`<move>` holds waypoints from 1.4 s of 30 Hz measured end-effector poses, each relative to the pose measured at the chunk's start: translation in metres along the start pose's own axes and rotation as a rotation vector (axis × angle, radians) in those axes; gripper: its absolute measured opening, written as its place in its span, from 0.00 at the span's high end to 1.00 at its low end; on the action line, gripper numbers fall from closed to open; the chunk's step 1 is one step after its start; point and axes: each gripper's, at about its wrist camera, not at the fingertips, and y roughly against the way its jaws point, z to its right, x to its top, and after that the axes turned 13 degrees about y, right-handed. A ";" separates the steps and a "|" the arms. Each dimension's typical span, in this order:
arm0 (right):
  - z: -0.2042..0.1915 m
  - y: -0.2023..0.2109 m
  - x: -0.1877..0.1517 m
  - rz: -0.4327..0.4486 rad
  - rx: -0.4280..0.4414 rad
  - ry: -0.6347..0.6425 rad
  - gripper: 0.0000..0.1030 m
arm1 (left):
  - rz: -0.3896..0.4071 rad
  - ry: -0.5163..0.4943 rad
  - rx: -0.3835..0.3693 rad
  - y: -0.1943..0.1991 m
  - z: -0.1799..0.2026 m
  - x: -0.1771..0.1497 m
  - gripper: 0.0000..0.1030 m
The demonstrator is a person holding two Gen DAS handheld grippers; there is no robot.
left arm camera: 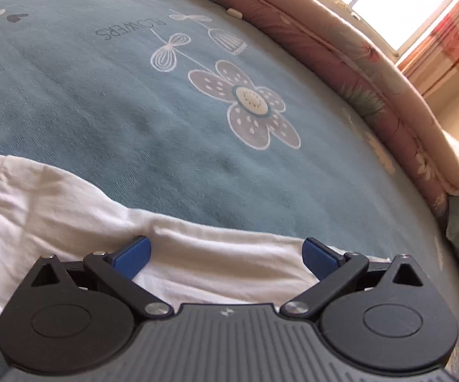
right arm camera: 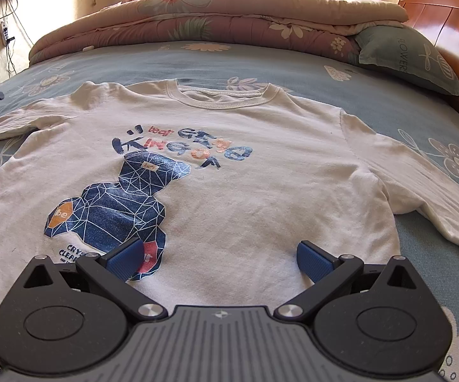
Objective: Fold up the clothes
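**Shirt flat on bed, both grippers wide and empty**

Shirt (right arm camera: 229, 159) lies spread face up on the blue flowered bedsheet (right arm camera: 388, 102), collar toward the folded quilt (right arm camera: 216, 19), sleeves out to either side. The right gripper (right arm camera: 219, 259) hovers over its lower hem, jaws wide apart, gripping nothing. The left gripper (left arm camera: 226, 256) sits low over a white sleeve (left arm camera: 70, 203) with its ribbed cuff at the left edge, jaws equally wide, nothing between them.
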 end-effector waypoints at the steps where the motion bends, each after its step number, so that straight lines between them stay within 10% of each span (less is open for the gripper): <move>1: 0.000 0.000 0.000 0.000 0.000 0.000 0.00 | 0.025 0.018 0.008 0.002 -0.006 0.006 0.01; 5: 0.000 0.000 0.000 0.000 0.001 0.001 0.00 | 0.091 0.054 0.146 0.015 -0.021 0.025 0.02; 10: 0.000 0.000 0.000 0.000 0.000 0.001 0.00 | 0.068 0.048 0.071 0.038 -0.035 0.021 0.01; 14: 0.000 0.000 0.000 0.001 -0.001 0.001 0.00 | 0.125 0.046 0.212 0.044 -0.057 0.024 0.04; 18: -0.001 0.001 0.000 0.001 -0.001 0.001 0.00 | 0.140 0.135 0.172 0.056 -0.054 0.028 0.04; 24: 0.000 0.000 0.000 0.002 -0.001 0.001 0.00 | 0.020 -0.083 0.086 0.028 0.009 -0.001 0.03; 29: 0.000 0.000 0.000 0.002 0.001 0.001 0.00 | 0.022 -0.334 0.397 -0.023 0.043 -0.031 0.00; 35: -0.001 0.000 0.000 0.003 0.000 0.002 0.00 | 0.106 -0.185 0.401 -0.033 0.039 -0.005 0.01; 42: -0.001 0.001 0.000 -0.001 -0.001 0.004 0.00 | 0.063 -0.298 0.303 0.004 0.046 -0.039 0.01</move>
